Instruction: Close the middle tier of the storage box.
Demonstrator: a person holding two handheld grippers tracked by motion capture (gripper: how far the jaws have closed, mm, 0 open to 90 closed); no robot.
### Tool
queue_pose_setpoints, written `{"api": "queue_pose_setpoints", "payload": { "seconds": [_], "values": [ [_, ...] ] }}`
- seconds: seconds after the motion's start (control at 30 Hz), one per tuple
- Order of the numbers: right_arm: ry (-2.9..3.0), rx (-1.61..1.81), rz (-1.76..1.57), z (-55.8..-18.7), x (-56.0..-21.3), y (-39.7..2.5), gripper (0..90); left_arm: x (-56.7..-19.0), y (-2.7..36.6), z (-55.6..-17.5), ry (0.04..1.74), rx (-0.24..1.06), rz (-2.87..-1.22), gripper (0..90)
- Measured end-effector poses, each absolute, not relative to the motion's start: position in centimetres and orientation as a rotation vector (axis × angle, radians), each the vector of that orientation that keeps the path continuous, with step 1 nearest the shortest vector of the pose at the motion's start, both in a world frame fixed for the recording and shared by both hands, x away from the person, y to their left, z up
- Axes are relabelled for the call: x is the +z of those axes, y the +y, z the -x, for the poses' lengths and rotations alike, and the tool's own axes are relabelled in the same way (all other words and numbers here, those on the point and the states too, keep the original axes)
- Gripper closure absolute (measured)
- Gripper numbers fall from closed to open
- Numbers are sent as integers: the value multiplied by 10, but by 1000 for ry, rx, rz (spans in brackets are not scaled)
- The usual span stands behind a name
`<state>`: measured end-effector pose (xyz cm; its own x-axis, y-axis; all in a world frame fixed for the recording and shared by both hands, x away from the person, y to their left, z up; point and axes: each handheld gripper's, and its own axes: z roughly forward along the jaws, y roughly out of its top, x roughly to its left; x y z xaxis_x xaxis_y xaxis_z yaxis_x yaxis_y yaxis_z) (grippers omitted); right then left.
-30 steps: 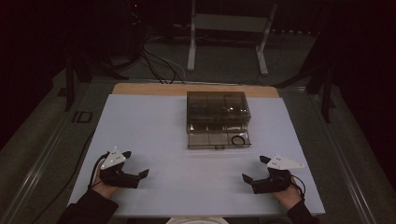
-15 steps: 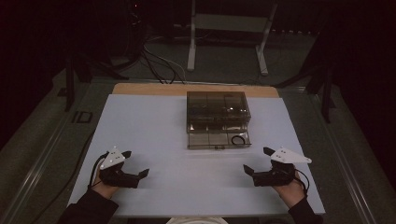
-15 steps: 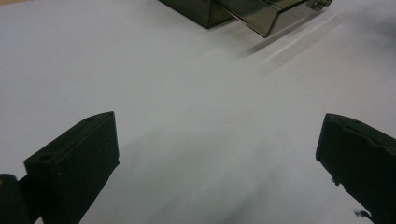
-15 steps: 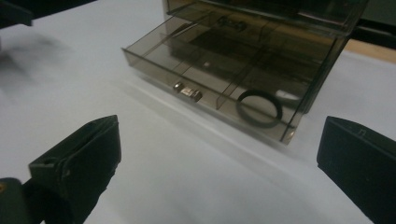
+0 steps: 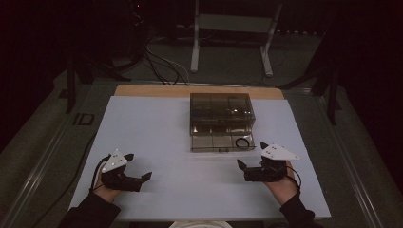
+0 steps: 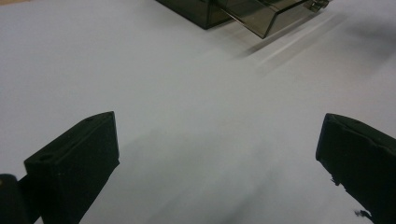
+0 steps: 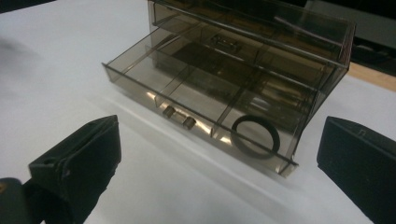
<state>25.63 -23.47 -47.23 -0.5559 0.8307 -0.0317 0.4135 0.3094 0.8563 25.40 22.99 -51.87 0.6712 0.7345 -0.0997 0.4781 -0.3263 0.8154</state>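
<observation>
Hovering low over the white table (image 5: 157,133), both grippers sit near the person's edge with nothing between their jaws. Left gripper (image 5: 145,176) is down at the near left corner, jaws spread wide and empty, and through its own view the bare table surface runs between them, with the smoky box's corner (image 6: 205,11) far off at the top. Right gripper (image 5: 241,166) is over on the near right, jaws also released and wide apart, pointed toward the drawer; the hand (image 5: 281,186) behind it rests at the table's edge. Centre stage is the smoky clear box (image 5: 221,107), standing toward the far side of the table, and its bottom drawer (image 7: 154,81) is pulled out toward the person. That drawer is split into compartments, and a black ring (image 7: 255,136) lies flat in the one at the end nearest the right gripper. Two small knobs (image 7: 178,117) sit on the drawer's front wall. Something small may lie in an upper tray, but it's too dim to tell.
</observation>
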Motion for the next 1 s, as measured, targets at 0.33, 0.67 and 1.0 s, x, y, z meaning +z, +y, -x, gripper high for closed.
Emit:
{"api": "queue_pose_setpoints", "payload": {
  "seconds": [0.33,0.67,1.0],
  "values": [
    [2091,1125,-1122,-261,-488,-205,0,-518,231,-254,949,366,-1981,9],
    [2124,1051,-1191,-264,-517,-186,0,-518,232,-255,950,366,-1980,9],
    [2142,988,-1297,-268,-535,-185,99,-518,232,-254,947,365,-1982,9]
  ]
}}
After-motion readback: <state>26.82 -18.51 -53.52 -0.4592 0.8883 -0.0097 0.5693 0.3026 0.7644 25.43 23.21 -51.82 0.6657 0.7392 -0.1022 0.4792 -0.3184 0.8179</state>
